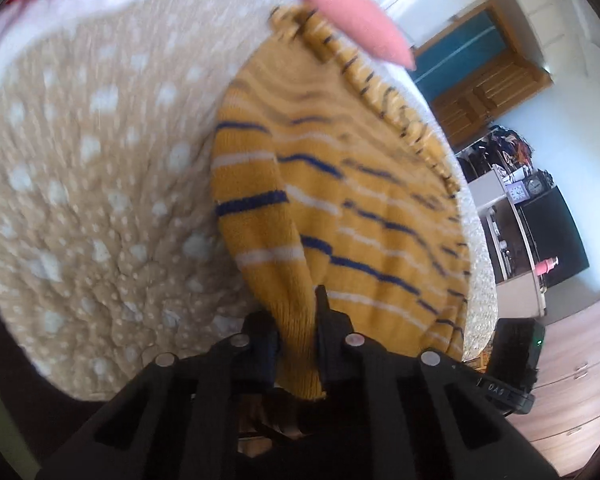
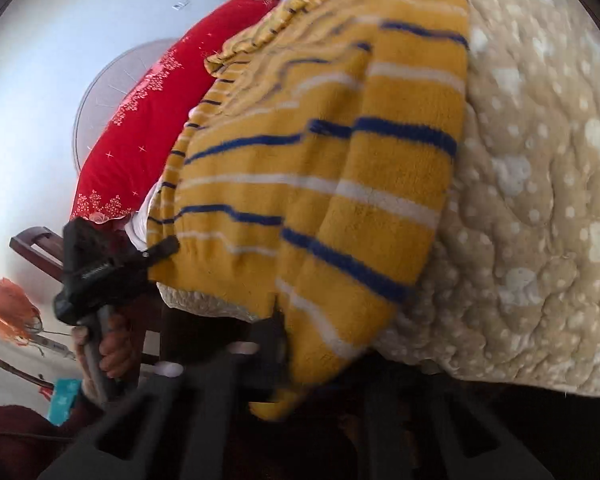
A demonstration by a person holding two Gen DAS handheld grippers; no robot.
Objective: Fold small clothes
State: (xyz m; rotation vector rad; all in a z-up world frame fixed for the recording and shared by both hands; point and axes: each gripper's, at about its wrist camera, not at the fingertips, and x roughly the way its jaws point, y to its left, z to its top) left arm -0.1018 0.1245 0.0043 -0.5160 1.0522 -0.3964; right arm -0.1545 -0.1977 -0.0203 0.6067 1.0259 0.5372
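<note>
A yellow knit sweater [image 1: 364, 208] with blue and white stripes lies on a beige spotted quilt [image 1: 92, 184]. My left gripper [image 1: 298, 328] is shut on a sleeve or edge of the sweater near the bed's front edge. It also shows in the right wrist view [image 2: 156, 254], held by a hand and pinching the sweater's hem. My right gripper [image 2: 300, 344] is shut on another fold of the sweater [image 2: 340, 184]; its fingers are blurred and partly hidden by the cloth.
A pink cloth [image 1: 356, 20] lies beyond the sweater. A red pillow [image 2: 148, 120] sits at the quilt's [image 2: 540, 200] far side. Wooden drawers [image 1: 580, 380], a shelf with clocks [image 1: 524, 192] and a wooden door [image 1: 484, 80] stand off the bed's edge.
</note>
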